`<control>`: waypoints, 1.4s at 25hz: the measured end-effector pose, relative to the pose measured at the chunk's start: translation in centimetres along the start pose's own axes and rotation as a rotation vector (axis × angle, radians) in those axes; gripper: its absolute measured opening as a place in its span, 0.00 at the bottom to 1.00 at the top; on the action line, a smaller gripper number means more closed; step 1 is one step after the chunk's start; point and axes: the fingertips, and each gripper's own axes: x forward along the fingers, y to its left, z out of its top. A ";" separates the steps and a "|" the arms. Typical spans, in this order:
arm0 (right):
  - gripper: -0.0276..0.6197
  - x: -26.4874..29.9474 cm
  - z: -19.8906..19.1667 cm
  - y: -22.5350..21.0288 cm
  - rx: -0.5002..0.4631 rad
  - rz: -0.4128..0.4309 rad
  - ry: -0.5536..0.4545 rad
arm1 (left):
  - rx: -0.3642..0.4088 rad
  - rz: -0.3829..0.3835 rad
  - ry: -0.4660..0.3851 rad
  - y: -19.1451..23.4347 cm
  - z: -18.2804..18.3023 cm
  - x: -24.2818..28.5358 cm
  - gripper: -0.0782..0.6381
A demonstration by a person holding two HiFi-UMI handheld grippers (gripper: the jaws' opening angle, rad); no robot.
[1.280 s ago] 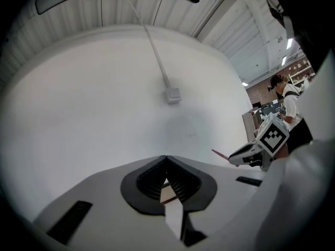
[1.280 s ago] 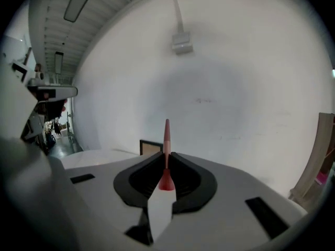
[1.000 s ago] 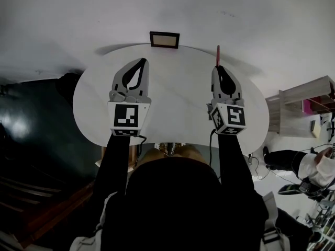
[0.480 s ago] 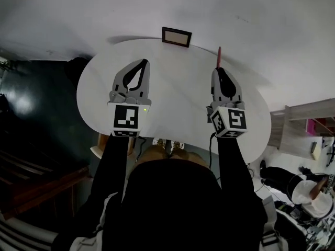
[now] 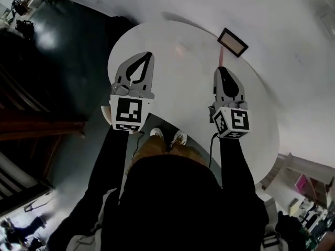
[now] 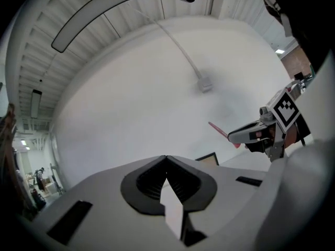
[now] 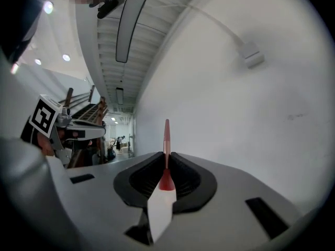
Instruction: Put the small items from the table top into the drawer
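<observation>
I had turned: the picture frame shifted from far centre to far right on the table. My right gripper clamped a red stick above the table, long axis pointing far. My left gripper was closed, empty.

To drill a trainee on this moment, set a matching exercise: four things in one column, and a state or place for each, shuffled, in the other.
Things
1. left claw
2. right claw
3. red stick
4. frame

States or places
A. at the far edge of the table
B. shut, with nothing in it
C. shut on a thin item
D. pokes out past the claw tips

Pairs: 1-B, 2-C, 3-D, 4-A
</observation>
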 end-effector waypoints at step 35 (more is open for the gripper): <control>0.14 7.4 -17.3 37.9 -0.075 0.763 0.430 | -0.147 0.567 0.235 17.5 -13.3 -25.5 0.13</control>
